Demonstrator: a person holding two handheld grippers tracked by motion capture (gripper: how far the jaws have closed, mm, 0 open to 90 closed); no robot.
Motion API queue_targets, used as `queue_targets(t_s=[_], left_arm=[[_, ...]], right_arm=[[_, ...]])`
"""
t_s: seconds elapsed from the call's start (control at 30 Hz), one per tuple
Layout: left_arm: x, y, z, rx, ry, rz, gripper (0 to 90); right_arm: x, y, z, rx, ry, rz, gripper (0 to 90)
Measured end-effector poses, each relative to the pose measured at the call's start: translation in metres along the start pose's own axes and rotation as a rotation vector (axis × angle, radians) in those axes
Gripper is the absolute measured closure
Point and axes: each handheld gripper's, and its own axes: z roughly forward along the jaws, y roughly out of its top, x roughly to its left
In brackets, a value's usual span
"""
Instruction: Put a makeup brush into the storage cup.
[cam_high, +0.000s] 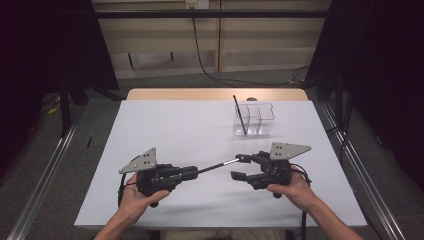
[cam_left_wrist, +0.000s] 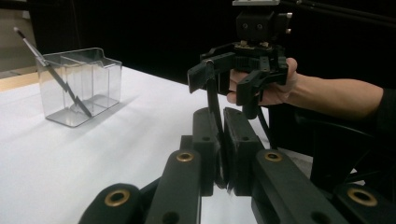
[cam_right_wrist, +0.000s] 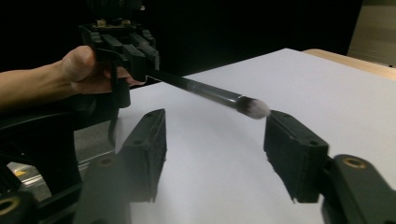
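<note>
My left gripper (cam_high: 192, 172) is clamped on the handle end of a slim black makeup brush with a pale bristle tip (cam_high: 220, 164), holding it clear of the white table (cam_high: 165, 125). The brush's long axis runs almost level from that grip across toward my right gripper (cam_high: 241, 167), tip leading. My right gripper stands wide open, and in the right gripper view the bristle tip (cam_right_wrist: 252, 108) sits right at the inner face of one jaw, the other jaw well apart. I judge this a hand-over: the right jaws need to close across the shaft, not the bristles. Beyond, toward the far right, a clear plastic divided organiser (cam_high: 254, 120) already holds another thin dark brush (cam_high: 239, 114), leaning.
</note>
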Motion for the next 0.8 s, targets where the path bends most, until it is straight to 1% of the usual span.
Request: queue_targets(t_s=[0.03, 0.07, 0.13, 0.2, 0.23, 0.33, 0.43, 0.47, 0.53, 0.7, 0.8], left_arm=[[0.0, 0.0, 0.0, -0.006, -0.007, 0.002, 84.1], [0.0, 0.0, 0.0, -0.008, -0.01, 0.002, 84.1], [-0.001, 0.0, 0.0, -0.015, -0.016, -0.001, 84.1], [-0.001, 0.0, 0.001, -0.018, -0.029, -0.004, 84.1], [-0.001, 0.0, 0.002, -0.022, -0.032, -0.004, 84.1], [-0.001, -0.001, 0.003, -0.023, -0.038, -0.001, 84.1], [-0.001, -0.002, 0.004, -0.017, -0.047, -0.002, 84.1], [-0.001, -0.002, 0.004, -0.016, -0.052, -0.004, 84.1], [-0.001, -0.003, 0.004, -0.019, -0.058, -0.007, 84.1], [-0.001, -0.008, 0.009, 0.01, -0.071, -0.01, 84.0], [-0.002, -0.01, 0.012, 0.033, -0.077, -0.004, 84.0]], right_arm=[[0.0, 0.0, 0.0, -0.002, 0.006, 0.0, 42.4], [0.0, 0.001, 0.0, -0.008, 0.02, 0.002, 46.0], [-0.001, 0.002, -0.001, -0.012, 0.033, 0.002, 48.5], [-0.002, 0.002, -0.002, -0.024, 0.052, 0.012, 51.6], [-0.002, 0.002, -0.003, -0.025, 0.056, 0.008, 53.1], [-0.002, 0.003, -0.003, -0.039, 0.076, 0.021, 54.0], [-0.001, 0.004, -0.003, -0.041, 0.1, 0.018, 57.4], [-0.001, 0.004, -0.003, -0.044, 0.111, 0.021, 60.1], [-0.002, 0.004, -0.004, -0.046, 0.117, 0.024, 63.0], [-0.006, 0.004, -0.006, -0.064, 0.144, 0.061, 69.4], [-0.007, 0.004, -0.007, -0.074, 0.157, 0.077, 73.2]])
